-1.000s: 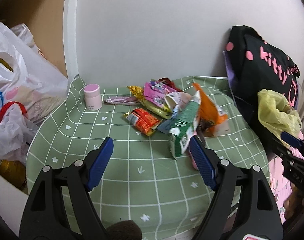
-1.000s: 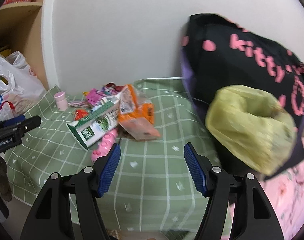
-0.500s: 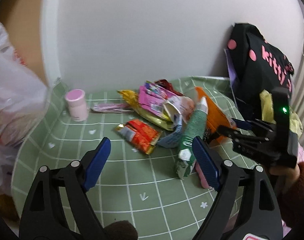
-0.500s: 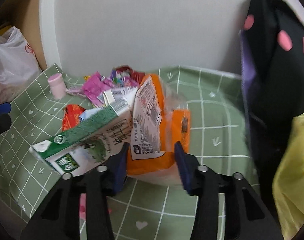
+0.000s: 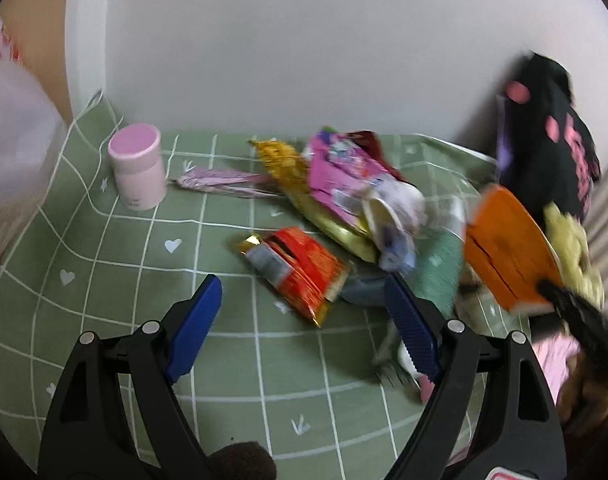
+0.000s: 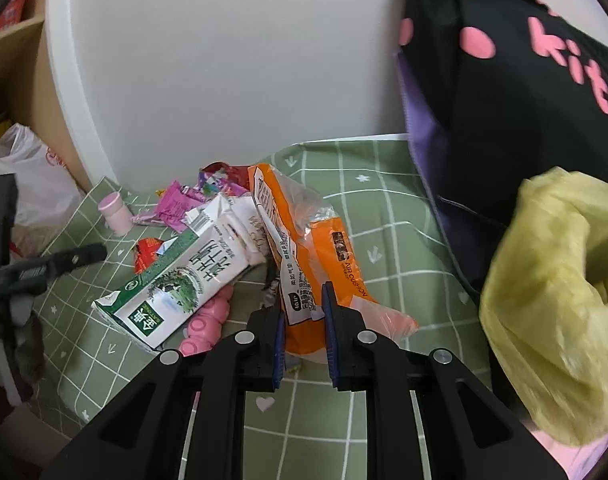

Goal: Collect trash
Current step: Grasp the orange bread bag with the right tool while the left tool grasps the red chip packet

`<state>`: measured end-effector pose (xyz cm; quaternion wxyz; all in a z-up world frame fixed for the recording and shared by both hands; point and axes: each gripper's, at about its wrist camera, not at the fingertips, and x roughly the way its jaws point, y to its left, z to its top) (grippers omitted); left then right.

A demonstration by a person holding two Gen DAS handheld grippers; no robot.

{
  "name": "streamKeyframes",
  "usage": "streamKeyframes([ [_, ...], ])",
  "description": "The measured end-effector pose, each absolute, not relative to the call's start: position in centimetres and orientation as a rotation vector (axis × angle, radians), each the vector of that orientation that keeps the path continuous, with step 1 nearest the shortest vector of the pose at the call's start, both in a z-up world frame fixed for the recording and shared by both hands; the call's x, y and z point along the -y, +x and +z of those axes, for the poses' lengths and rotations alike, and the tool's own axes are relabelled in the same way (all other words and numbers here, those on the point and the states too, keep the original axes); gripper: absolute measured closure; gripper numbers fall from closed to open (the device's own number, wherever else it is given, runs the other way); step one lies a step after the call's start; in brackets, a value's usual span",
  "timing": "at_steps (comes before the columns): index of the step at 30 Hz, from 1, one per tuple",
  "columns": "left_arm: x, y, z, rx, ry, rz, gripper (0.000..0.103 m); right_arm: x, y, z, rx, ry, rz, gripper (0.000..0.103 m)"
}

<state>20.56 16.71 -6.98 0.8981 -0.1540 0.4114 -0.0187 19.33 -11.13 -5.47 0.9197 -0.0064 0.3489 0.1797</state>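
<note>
From your left wrist view, your left gripper (image 5: pixel 304 312) hangs wide open over the green cloth (image 5: pixel 116 280), its jaws either side of the red wrapper (image 5: pixel 300 272), which lies flat just ahead of the fingertips. The rest of the trash sits behind it: a pink packet (image 5: pixel 336 172) on a gold wrapper (image 5: pixel 288 164), with the orange bag (image 5: pixel 508 248) blurred at the far right. To take the red wrapper, I'd come down low and close on its near edge, since it lies flat and thin. The pink jar (image 5: pixel 138 168) stands well apart to the left, so you have open cloth on that side. From your right wrist view, your right gripper (image 6: pixel 304 332) has its jaws nearly together on the lower edge of the orange bag (image 6: pixel 304 264); the plastic sits between the pads, pinched or about to be. Squeeze fully before lifting, as slack film may slip. The milk carton (image 6: pixel 176 280) leans against the bag on the left, so it may topple as you pull. The yellow bag (image 6: pixel 552 300) hangs open at the right, near, with bare cloth between; keep clear of the black bag (image 6: pixel 504 100) above it.
</note>
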Motion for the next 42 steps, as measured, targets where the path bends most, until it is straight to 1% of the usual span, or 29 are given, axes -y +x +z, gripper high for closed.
streamKeyframes([
  [1,-16.7,21.4,-7.3,-0.858,-0.313,-0.032,0.025,11.1,19.2,-5.5,-0.714,-0.014,0.358,0.087],
  [3,-16.3,22.6,-8.0,-0.874,-0.287,-0.014,0.03,11.5,18.9,-5.6,-0.714,0.006,0.342,0.087],
  [5,-16.3,24.1,-9.0,-0.907,-0.305,-0.01,0.042,11.6,19.2,-5.5,-0.722,0.029,0.329,0.087],
  [6,-16.4,24.7,-9.5,-0.924,-0.317,-0.003,0.045,11.8,19.3,-5.2,-0.728,0.043,0.326,0.087],
  [8,-16.6,25.7,-10.4,-0.952,-0.324,0.029,0.058,11.7,19.4,-4.7,-0.723,0.039,0.312,0.087],
  [10,-17.0,26.4,-11.4,-0.979,-0.351,0.04,0.064,11.7,19.5,-4.3,-0.725,0.038,0.304,0.087],
  [12,-17.2,26.5,-11.7,-0.985,-0.383,0.011,0.072,11.8,19.6,-3.8,-0.725,0.038,0.297,0.087],
  [14,-17.2,26.3,-11.0,-0.959,-0.385,-0.016,0.094,11.8,19.5,-3.5,-0.718,0.027,0.289,0.087],
  [15,-17.2,26.2,-10.6,-0.949,-0.385,-0.025,0.098,11.7,19.4,-3.2,-0.715,0.025,0.286,0.087],
  [17,-17.4,25.9,-9.3,-0.904,-0.372,-0.035,0.102,11.7,19.4,-2.6,-0.707,0.026,0.285,0.087],
  [20,-17.5,25.5,-6.5,-0.812,-0.331,-0.048,0.103,11.5,19.1,-1.1,-0.681,0.011,0.282,0.087],
  [22,-17.9,25.8,-5.6,-0.781,-0.324,-0.058,0.102,11.4,19.0,-0.1,-0.661,0.011,0.28,0.087],
  [24,-18.5,26.6,-5.3,-0.778,-0.323,-0.051,0.099,11.2,19.0,0.6,-0.652,0.012,0.28,0.087],
  [25,-18.7,26.7,-5.8,-0.793,-0.324,-0.029,0.082,11.1,19.0,0.8,-0.648,0.008,0.276,0.087],
  [26,-18.8,26.9,-6.2,-0.803,-0.338,-0.03,0.061,11.0,18.9,1.0,-0.647,0.003,0.267,0.087],
  [27,-18.9,26.8,-6.8,-0.808,-0.363,-0.044,0.056,11.0,18.8,1.0,-0.648,0.0,0.261,0.087],
  [29,-18.3,26.8,-8.0,-0.81,-0.369,-0.06,0.054,11.0,18.7,1.0,-0.645,-0.011,0.243,0.087],
  [35,-16.5,26.1,-9.7,-0.863,-0.364,-0.037,0.054,11.8,19.4,-0.3,-0.677,0.0,0.201,0.087],
  [40,-15.3,25.9,-11.5,-0.917,-0.344,-0.021,0.054,12.2,20.5,-1.3,-0.658,-0.047,0.259,0.087],
  [42,-15.6,26.2,-12.1,-0.941,-0.41,0.0,0.055,12.3,21.3,-1.5,-0.677,-0.063,0.287,0.087],
])
